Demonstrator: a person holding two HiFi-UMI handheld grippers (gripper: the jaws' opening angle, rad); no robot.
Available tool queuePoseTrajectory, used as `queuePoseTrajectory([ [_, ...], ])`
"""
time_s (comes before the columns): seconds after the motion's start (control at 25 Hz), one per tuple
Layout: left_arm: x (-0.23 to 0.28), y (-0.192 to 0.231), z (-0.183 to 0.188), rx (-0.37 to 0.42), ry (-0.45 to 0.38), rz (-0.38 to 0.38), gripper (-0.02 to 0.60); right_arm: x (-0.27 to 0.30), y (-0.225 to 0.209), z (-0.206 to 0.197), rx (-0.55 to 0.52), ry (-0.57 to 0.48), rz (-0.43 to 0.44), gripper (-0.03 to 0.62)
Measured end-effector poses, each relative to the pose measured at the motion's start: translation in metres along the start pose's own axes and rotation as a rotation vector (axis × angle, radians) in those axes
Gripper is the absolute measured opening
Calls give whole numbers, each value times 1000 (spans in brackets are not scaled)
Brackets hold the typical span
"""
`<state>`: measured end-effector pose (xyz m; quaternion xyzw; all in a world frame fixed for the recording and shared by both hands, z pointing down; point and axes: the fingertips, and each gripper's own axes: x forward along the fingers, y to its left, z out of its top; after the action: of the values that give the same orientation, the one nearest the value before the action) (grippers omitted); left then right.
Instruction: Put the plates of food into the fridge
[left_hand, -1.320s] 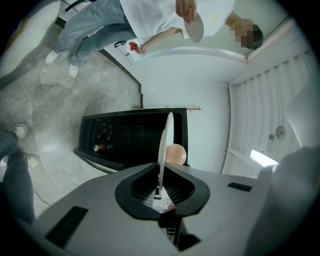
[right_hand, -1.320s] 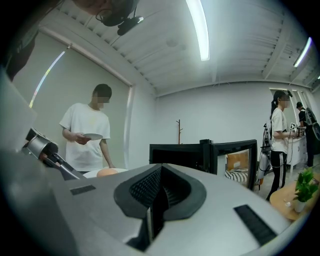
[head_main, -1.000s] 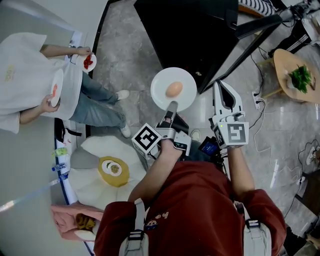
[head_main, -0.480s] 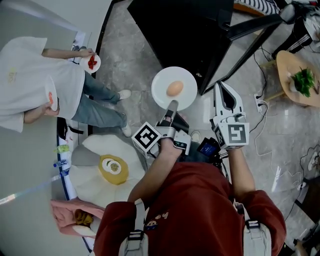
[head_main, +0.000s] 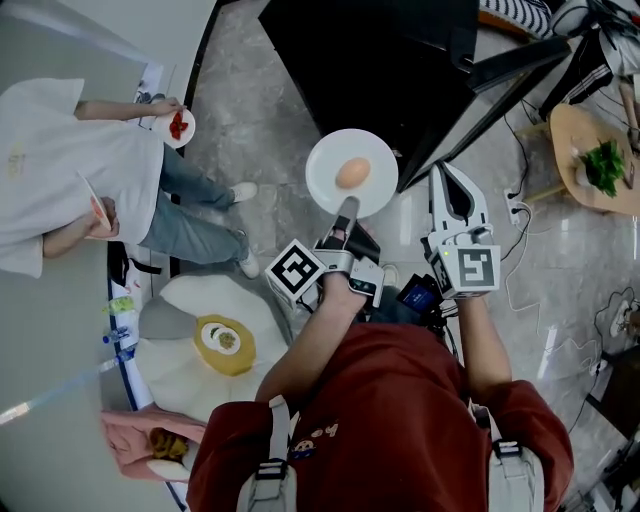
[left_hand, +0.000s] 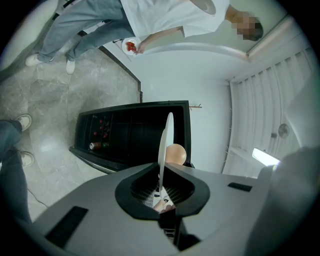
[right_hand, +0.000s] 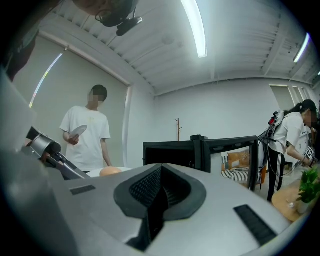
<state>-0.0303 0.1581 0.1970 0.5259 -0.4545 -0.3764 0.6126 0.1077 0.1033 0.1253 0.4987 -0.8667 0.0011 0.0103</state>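
A white plate (head_main: 335, 180) carrying a round tan piece of food (head_main: 351, 172) hangs over the floor in front of the black fridge (head_main: 370, 60). My left gripper (head_main: 346, 207) is shut on the plate's near rim. In the left gripper view the plate (left_hand: 163, 145) stands edge-on between the jaws, with the food (left_hand: 175, 154) just to its right and the fridge (left_hand: 135, 135) open behind. My right gripper (head_main: 444, 172) hovers beside the plate, shut and holding nothing. In the right gripper view its jaws meet, and the fridge (right_hand: 172, 152) stands ahead with its door (right_hand: 230, 155) swung out.
A person in a white T-shirt (head_main: 70, 160) stands at the left holding a plate with red food (head_main: 178, 126) and another plate. A round white table (head_main: 180, 370) bears a yellow plate (head_main: 225, 340). At the right are a wooden table with a plant (head_main: 600, 160) and cables on the floor.
My left gripper and the plate have shifted a little toward the fridge. The person at the left has tilted the lower plate further on edge. My right gripper has stayed put.
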Motion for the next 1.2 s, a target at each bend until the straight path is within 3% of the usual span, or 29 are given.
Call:
queuePoseTrajectory([
  [0.68, 38, 18, 86, 13, 167, 0, 23, 73, 50, -10, -53, 33, -120, 11],
  [0.92, 58, 26, 96, 32, 207, -5, 23, 86, 55, -15, -78, 39, -137, 11],
  [1.2, 84, 44, 88, 28, 213, 0, 23, 92, 30, -38, -68, 52, -130, 11],
])
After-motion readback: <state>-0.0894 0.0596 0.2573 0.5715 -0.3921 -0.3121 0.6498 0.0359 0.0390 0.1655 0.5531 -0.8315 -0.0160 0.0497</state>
